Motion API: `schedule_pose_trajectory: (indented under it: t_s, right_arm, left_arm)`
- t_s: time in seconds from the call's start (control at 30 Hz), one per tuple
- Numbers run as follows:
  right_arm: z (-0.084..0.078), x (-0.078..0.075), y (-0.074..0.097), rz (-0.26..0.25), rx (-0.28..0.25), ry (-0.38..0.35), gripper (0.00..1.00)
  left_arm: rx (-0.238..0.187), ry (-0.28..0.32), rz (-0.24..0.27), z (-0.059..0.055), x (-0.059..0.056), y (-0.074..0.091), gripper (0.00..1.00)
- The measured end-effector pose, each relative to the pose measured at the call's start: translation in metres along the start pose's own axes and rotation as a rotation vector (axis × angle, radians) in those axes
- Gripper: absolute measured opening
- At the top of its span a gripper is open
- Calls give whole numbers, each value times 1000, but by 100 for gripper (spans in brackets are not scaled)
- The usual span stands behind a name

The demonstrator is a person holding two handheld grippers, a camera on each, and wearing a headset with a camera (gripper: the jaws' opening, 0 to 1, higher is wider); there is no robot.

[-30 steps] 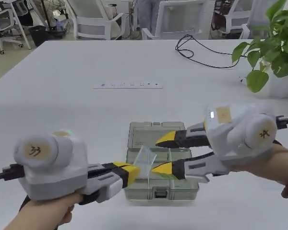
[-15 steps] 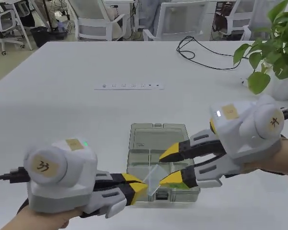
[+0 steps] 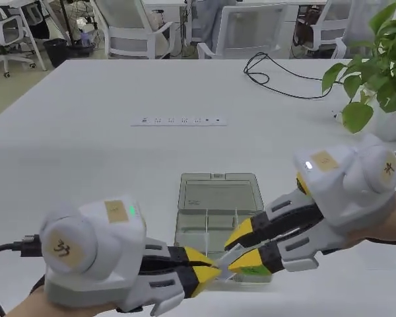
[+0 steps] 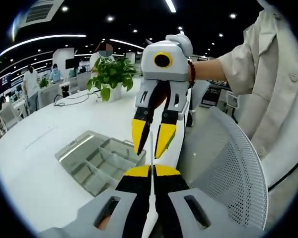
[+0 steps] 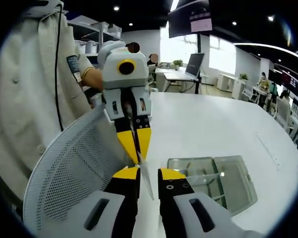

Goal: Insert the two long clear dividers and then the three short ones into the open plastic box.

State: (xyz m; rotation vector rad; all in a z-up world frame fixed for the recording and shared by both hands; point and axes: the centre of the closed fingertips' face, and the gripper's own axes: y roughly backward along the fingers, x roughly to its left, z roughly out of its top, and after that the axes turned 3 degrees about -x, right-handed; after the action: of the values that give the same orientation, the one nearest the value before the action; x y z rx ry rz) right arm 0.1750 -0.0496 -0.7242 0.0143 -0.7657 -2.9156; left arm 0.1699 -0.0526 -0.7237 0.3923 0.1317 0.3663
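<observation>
Head view: the open plastic box (image 3: 183,228) sits near the front edge of the tabletop (image 3: 86,158), about midway along it. Its lid (image 3: 219,191) is laid back toward the far edge, and clear partitions (image 3: 207,221) stand inside. Over the box's front rim, the left gripper (image 3: 210,273) has its jaws pressed together on a clear divider (image 3: 226,259). The right gripper (image 3: 240,249) faces it with jaws apart, one on each side of the divider's free end. In the right gripper view a gap shows on both sides of the sheet. A power strip (image 3: 178,121) lies toward the far edge.
</observation>
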Motion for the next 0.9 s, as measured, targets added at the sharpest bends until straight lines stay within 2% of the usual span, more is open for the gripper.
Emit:
schedule_pose_trajectory:
  t_s: [0.2, 0.37, 0.7, 0.83, 0.9]
  right_arm:
    - [-3, 8, 0, 36, 9, 0, 7]
    - [-4, 13, 0, 56, 11, -45, 4]
    - [-3, 14, -3, 46, 18, -38, 3]
    - [-1, 14, -3, 37, 19, -36, 2]
    - [0, 12, -3, 27, 18, -37, 2]
  left_arm:
    - [-18, 1, -34, 2, -5, 0, 0]
    - [-22, -5, -25, 2, -4, 0, 0]
    - [-30, 26, -2, 0, -1, 1, 1]
    - [-41, 35, 13, 1, 1, 2, 1]
    - [-54, 59, 24, 3, 3, 3, 3]
